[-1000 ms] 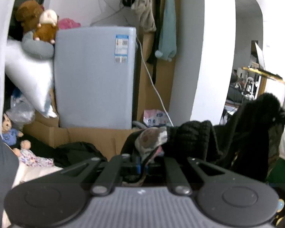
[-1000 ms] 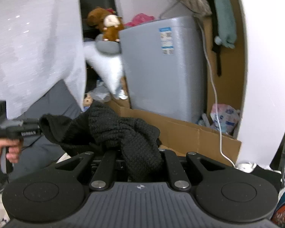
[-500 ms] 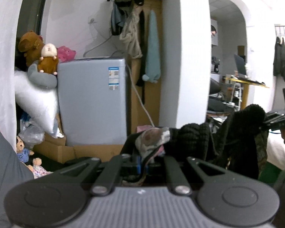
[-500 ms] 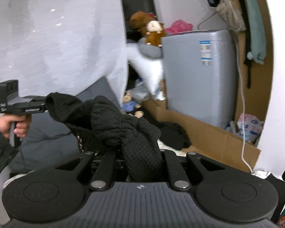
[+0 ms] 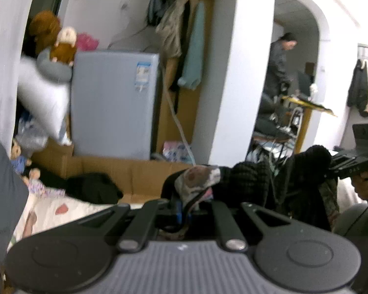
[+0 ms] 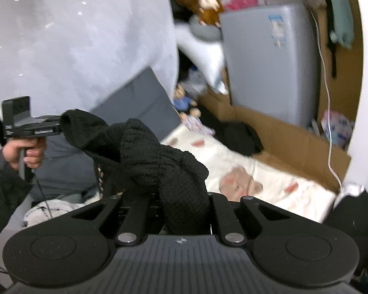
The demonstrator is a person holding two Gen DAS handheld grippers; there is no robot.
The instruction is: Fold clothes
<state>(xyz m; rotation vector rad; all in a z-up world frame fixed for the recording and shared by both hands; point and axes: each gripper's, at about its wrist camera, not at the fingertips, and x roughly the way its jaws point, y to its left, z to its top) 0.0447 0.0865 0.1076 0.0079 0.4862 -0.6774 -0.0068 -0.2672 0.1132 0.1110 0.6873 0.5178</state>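
Black chunky-knit sweater [image 6: 159, 156] strung in the air between both grippers, above the printed white bed [image 6: 257, 174]. Left gripper [image 5: 186, 210] and right gripper [image 6: 181, 210] each clamped on bunched knit.

Black knit garment [image 6: 159, 156] spans both claws; bedding [image 6: 257, 178] below, washer [image 6: 269, 61] beyond.

One black knitted garment [image 6: 159, 161]. Two hand-held grippers: the left hand-held gripper [image 6: 59, 125] and the right hand-held gripper [image 5: 331, 165]. One grey appliance [image 5: 112, 103]. One white pillow [image 5: 44, 98]. One cardboard box [image 6: 294, 142]. One patterned bedsheet [image 6: 257, 176].
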